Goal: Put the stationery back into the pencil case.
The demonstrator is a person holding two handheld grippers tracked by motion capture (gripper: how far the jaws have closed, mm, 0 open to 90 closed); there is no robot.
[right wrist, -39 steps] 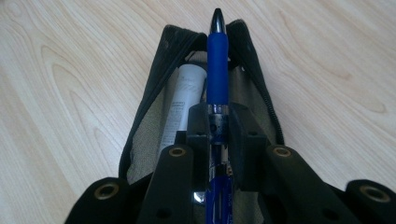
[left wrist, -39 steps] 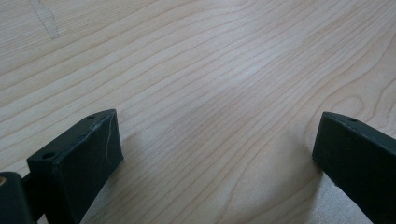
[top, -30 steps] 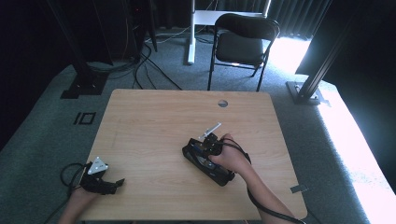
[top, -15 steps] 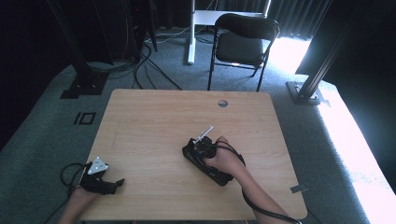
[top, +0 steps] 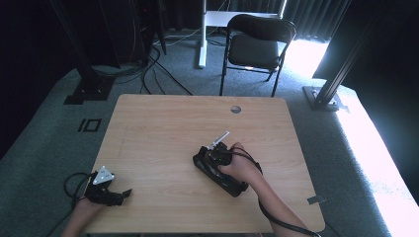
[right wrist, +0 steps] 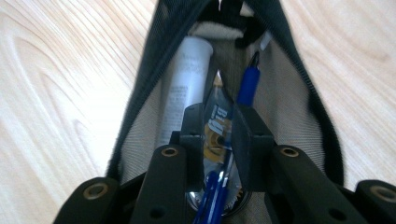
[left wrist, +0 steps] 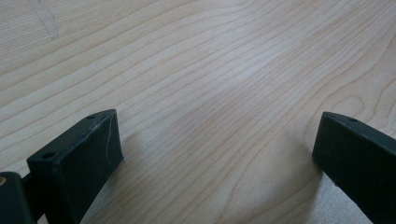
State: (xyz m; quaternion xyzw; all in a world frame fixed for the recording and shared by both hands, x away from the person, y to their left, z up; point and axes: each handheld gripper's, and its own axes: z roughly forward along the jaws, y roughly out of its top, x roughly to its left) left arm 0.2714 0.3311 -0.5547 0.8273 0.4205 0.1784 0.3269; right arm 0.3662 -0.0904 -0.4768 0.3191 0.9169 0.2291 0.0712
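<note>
The black mesh pouch (right wrist: pixel 149 84) lies open on the table (top: pixel 163 128), a little right of centre in the lower half of the high view (top: pixel 217 170). In the right gripper view its mouth gapes toward the camera, and inside it lie a white tube (right wrist: pixel 184 88) at the upper left of the opening, a blue pen (right wrist: pixel 247 81) at the upper right, and a shiny foil packet (right wrist: pixel 215 126) in the middle. The right tool (right wrist: pixel 215 126) reaches into the pouch with its jaws pressed onto that packet from both sides, with what looks like another blue pen (right wrist: pixel 212 200) running beneath; the picture is soft here, so whether the pen is pinched as well is hard to tell.

In the high view the right tool (top: pixel 222 155) sits over the pouch with the hand (top: pixel 242 168) behind it. The left tool (top: pixel 106 187) rests near the lower left corner of the table, well apart from the pouch, and in its own view (left wrist: pixel 212 154) its jaws stand wide apart over bare wood, holding nothing.

I would judge the work to be midway: the pouch is open and one item is gripped, but it is still within the pouch, and the tube and pen are untouched. Whether things go in or come out cannot be told from this alone.
</note>
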